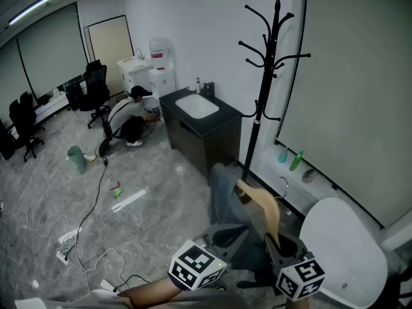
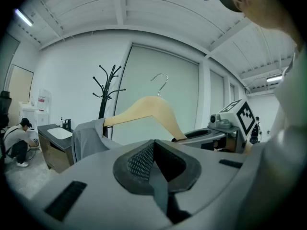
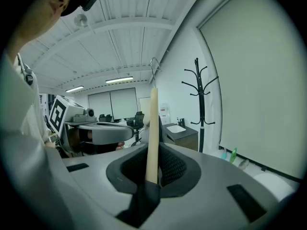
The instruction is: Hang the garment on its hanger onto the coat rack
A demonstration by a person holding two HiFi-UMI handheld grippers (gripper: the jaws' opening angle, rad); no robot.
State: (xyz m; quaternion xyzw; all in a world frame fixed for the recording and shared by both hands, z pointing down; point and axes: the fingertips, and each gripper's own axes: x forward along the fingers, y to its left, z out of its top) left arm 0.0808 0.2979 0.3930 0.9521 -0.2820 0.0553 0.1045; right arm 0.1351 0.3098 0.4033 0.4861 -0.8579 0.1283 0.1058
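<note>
Right gripper (image 3: 152,176) fingers clamp the hanger (image 3: 152,128); left gripper (image 2: 156,169) fingers pinch the grey garment (image 2: 86,140).

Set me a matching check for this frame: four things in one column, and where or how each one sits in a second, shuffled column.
Things
1. pale wooden hanger
2. grey garment
3. black metal coat rack
4. white sink basin

Places or states
A. stands upright by the wall, hooks bare
B. set into the top of the dark cabinet
C. clamped in the right gripper
D. draped over one arm of the hanger

Pairs: 1-C, 2-D, 3-A, 4-B
</note>
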